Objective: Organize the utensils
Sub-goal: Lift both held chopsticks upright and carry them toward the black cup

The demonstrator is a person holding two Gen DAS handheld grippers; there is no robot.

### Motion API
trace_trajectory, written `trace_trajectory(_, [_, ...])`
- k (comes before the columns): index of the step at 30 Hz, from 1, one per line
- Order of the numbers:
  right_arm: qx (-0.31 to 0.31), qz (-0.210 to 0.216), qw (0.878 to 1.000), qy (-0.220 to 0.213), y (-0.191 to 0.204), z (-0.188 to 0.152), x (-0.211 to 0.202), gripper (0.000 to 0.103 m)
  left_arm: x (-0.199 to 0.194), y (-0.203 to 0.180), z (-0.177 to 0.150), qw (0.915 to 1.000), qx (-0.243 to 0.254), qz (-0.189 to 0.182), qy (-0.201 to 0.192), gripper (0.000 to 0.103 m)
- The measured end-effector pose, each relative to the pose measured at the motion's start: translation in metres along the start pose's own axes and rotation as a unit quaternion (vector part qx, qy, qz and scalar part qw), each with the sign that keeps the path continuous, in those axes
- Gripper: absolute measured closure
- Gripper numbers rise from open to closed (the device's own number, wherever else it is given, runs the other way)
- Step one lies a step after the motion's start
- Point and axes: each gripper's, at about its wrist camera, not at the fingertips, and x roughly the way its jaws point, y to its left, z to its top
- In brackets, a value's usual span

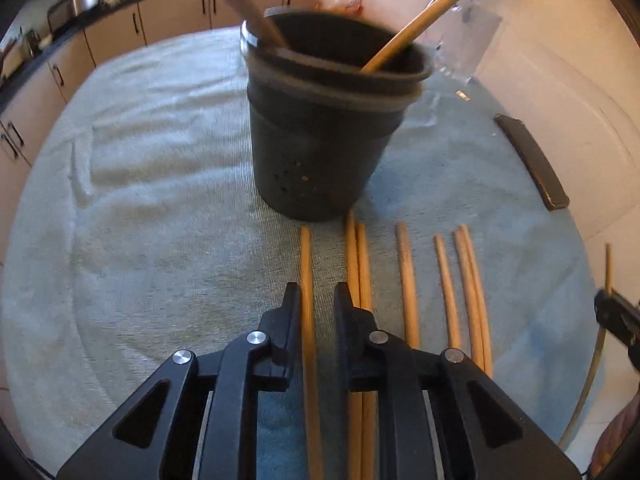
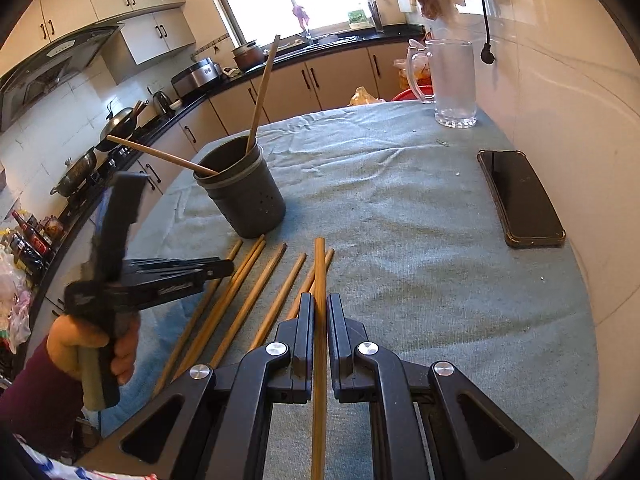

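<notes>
A dark grey holder (image 1: 324, 120) stands on the green cloth and holds two wooden chopsticks (image 1: 420, 24); it also shows in the right wrist view (image 2: 244, 196). Several chopsticks (image 1: 408, 280) lie in a row in front of it. My left gripper (image 1: 316, 300) straddles the leftmost chopstick (image 1: 306, 272), jaws slightly apart, low over the cloth. My right gripper (image 2: 320, 312) is shut on one chopstick (image 2: 319, 272), lifted above the others (image 2: 256, 296). The left gripper also shows in the right wrist view (image 2: 216, 270).
A black phone (image 2: 520, 196) lies at the right of the cloth (image 2: 400, 200). A glass pitcher (image 2: 452, 80) stands at the far right corner. A white wall runs along the right edge. Kitchen cabinets and counter lie beyond the table.
</notes>
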Motion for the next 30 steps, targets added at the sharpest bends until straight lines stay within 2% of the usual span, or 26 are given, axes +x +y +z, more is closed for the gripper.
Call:
trace_trajectory(3, [-0.003, 0.004, 1.0, 0.001, 0.003, 0.0, 0.002, 0.096, 0.002, 0.001, 0.002, 1.0, 0.001, -0.001, -0.002, 0.087])
trace_trajectory(5, [-0.007, 0.005, 1.0, 0.003, 0.005, -0.001, 0.005, 0.096, 0.001, -0.003, -0.001, 0.9997, 0.02, 0.016, -0.004, 0.097])
trace_trajectory(8, [-0.012, 0.008, 1.0, 0.001, 0.01, -0.002, 0.006, 0.096, -0.006, -0.003, -0.008, 0.9994, 0.021, 0.021, -0.015, 0.098])
trace_trajectory(14, [-0.019, 0.021, 0.999, -0.025, 0.018, 0.003, -0.012, 0.096, -0.071, 0.001, -0.027, 0.9949, -0.004, 0.004, -0.1, 0.098])
trace_trajectory(20, [-0.019, 0.03, 0.998, -0.06, 0.029, 0.006, -0.034, 0.096, -0.148, -0.004, -0.052, 0.9815, -0.008, -0.019, -0.19, 0.098])
trace_trajectory(24, [-0.038, 0.023, 0.996, -0.078, 0.042, 0.004, -0.048, 0.096, -0.18, -0.007, -0.07, 0.9729, -0.012, -0.034, -0.228, 0.098])
trace_trajectory(30, [-0.059, 0.026, 0.993, -0.095, 0.059, -0.005, -0.065, 0.096, -0.202, -0.007, -0.091, 0.9656, -0.026, -0.039, -0.256, 0.098])
